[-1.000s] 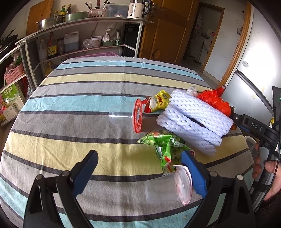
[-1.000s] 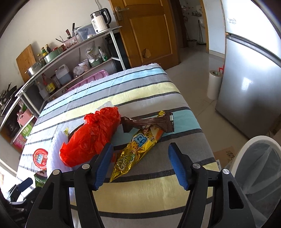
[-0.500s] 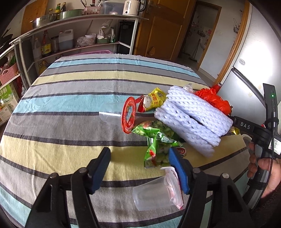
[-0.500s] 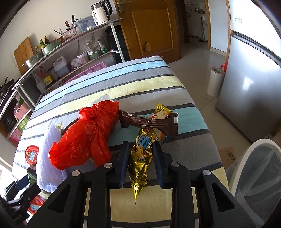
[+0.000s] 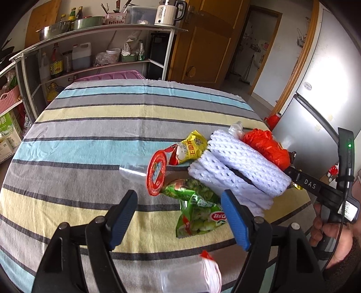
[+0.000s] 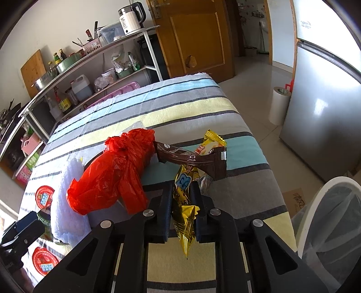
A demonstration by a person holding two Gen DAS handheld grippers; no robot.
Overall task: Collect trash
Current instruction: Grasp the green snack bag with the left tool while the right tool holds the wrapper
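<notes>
A home kitchen was shown: beyond the tool, metal shelving (image 5: 94,33) was stocked with an electric kettle (image 5: 168,11), oil bottles (image 5: 56,60) and bowls (image 5: 54,30), while a refrigerator (image 6: 327,112) and wooden door (image 6: 194,36) were seen to its right.

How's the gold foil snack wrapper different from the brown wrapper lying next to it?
The gold foil snack wrapper is pinched in the right gripper, whose jaws just closed; the brown wrapper lies free on the striped tablecloth. Gold points toward the camera; brown lies crosswise over it. Both are crinkly, shiny packets.
</notes>
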